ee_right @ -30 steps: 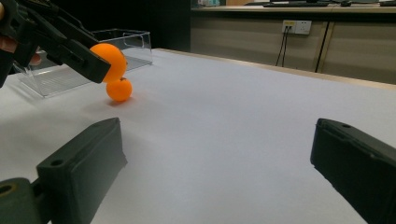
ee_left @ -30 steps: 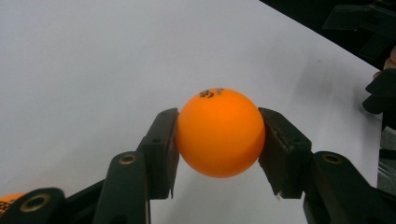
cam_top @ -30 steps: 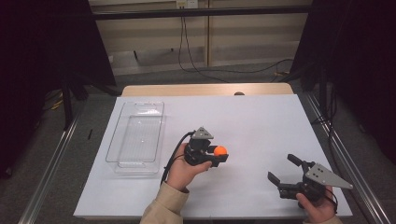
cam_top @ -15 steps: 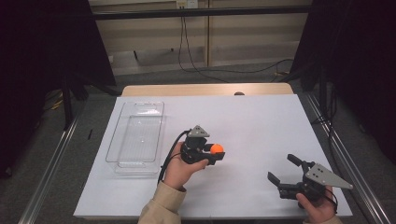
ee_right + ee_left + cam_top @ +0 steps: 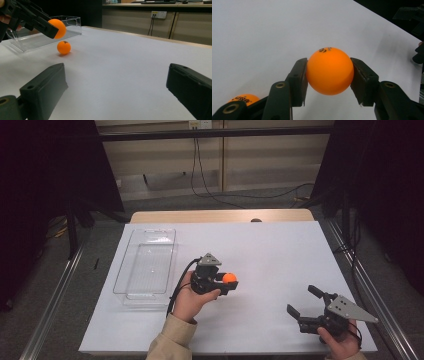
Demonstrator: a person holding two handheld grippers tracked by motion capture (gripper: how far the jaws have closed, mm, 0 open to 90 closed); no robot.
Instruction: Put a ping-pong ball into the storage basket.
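Left gripper (image 5: 231, 281) clamping an orange ball (image 5: 229, 278), now sitting slightly farther up the white worktop (image 5: 280, 250) than a second ago, beside the clear tray (image 5: 145, 265); right gripper (image 5: 306, 302) resting unchanged, jaws spread, grasping nothing; showing in right gripper view a second ball (image 5: 63, 47) lying below the lifted one (image 5: 59, 28); peeking at lower left in left gripper view (image 5: 243, 98).

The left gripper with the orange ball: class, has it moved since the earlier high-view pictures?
Yes, slightly. The left gripper, shut on the orange ball, has crept up the picture and towards the clear tray, which has stayed put on the white table.
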